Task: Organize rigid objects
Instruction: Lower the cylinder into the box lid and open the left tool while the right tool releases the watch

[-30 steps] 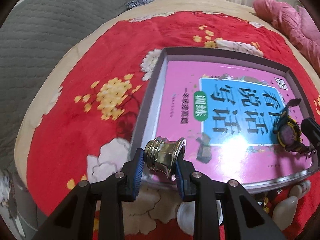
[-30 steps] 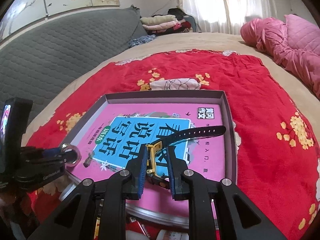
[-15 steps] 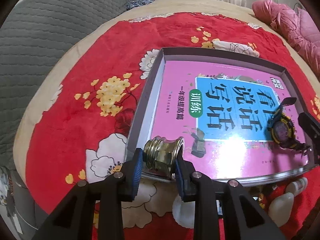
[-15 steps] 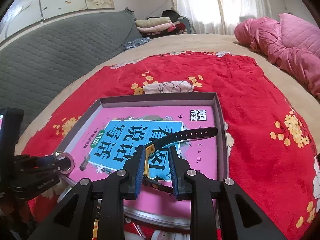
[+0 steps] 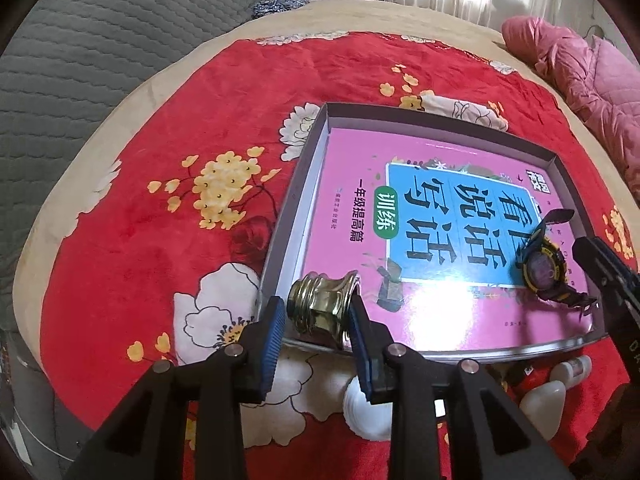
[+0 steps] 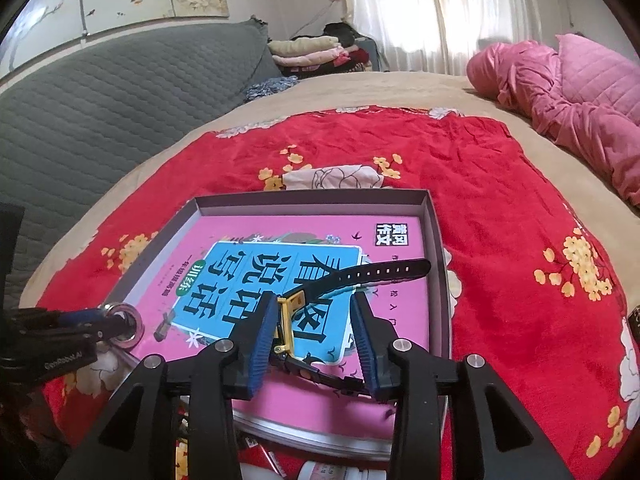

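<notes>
Right gripper [image 6: 314, 336] jaws just opened; black-and-yellow plastic wristwatch [image 6: 296, 320] lies loose between, on pink book. Left gripper [image 5: 318, 326] clamps brass threaded fitting [image 5: 324, 308]. Risk: retreating pad snags strap, drags watch.

Both your grippers are matte black: the left gripper [image 5: 318, 330] and right gripper [image 6: 314, 334] have ribbed blue pads [image 5: 272, 340] and round silver screws [image 6: 224, 345]. At nine o'clock in the right view, white lettering marks the left one.
</notes>
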{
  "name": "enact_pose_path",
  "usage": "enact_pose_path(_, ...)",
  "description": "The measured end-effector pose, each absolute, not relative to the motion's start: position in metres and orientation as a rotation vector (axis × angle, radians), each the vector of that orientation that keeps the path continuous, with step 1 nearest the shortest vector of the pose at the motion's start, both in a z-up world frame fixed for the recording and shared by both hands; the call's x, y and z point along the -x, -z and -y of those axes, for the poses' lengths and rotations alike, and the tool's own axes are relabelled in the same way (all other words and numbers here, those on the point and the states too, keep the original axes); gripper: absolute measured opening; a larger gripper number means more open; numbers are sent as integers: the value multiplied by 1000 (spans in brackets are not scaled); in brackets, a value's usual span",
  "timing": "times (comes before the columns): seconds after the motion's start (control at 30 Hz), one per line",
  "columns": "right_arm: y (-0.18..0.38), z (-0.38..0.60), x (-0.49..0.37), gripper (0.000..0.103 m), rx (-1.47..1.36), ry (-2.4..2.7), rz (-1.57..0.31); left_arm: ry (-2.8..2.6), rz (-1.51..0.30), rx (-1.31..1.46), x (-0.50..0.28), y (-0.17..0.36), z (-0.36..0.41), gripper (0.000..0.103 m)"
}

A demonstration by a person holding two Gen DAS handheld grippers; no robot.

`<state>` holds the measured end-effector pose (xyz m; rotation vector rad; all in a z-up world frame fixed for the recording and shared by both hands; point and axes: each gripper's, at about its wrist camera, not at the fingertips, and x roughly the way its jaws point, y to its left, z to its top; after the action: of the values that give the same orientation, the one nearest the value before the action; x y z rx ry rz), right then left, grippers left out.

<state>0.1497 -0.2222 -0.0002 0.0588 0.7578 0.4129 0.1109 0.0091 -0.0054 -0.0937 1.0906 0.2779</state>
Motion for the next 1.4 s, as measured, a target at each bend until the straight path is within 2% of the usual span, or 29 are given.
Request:
enact_pose_path(0.67,-6,221,-146,53,-32,-410,-742,-242,-1052,139,-108,-11,-10,32)
enact_pose_path(1.0,-8,223,-144,55,-22,-404,-732,-238,-1038,138,-106,-12,-11,32)
enact_pose_path(1.3,-15,222,-138,63,-6,-414,-698,-176,-984,108,-104,-23,0,32)
enact_pose_path(1.4,-19,226,-133,68,-14,-416,-677,-159,-971,105,-103,-26,3,40)
